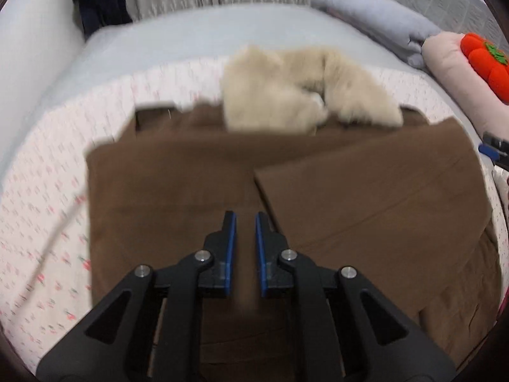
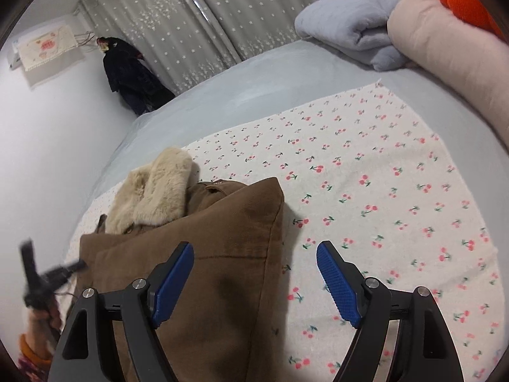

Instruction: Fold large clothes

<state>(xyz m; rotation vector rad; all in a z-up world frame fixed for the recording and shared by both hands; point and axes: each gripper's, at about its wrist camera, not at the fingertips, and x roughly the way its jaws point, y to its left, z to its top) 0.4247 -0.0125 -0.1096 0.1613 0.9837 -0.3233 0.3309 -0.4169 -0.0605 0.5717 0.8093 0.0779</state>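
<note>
The left gripper (image 1: 245,219), jaws narrowly parted and empty, hovers over the brown coat (image 1: 178,187). The right gripper (image 2: 254,254) gapes wide at its edge. Beneath lies a cherry-print sheet (image 2: 366,172) on the grey bed (image 2: 254,86); starred curtains (image 2: 191,16) hang far behind.

Soft even indoor light, motion-blurred left view, dark fisheye corners.

no readable text, labels, brand marks or numbers in either view. cherry-print sheet (image 2: 366,172) carries a pattern only, no lettering. wall hanging (image 2: 44,46) in the right wrist view has pink marks, too small and blurred to read. left wrist view is motion-blurred
</note>
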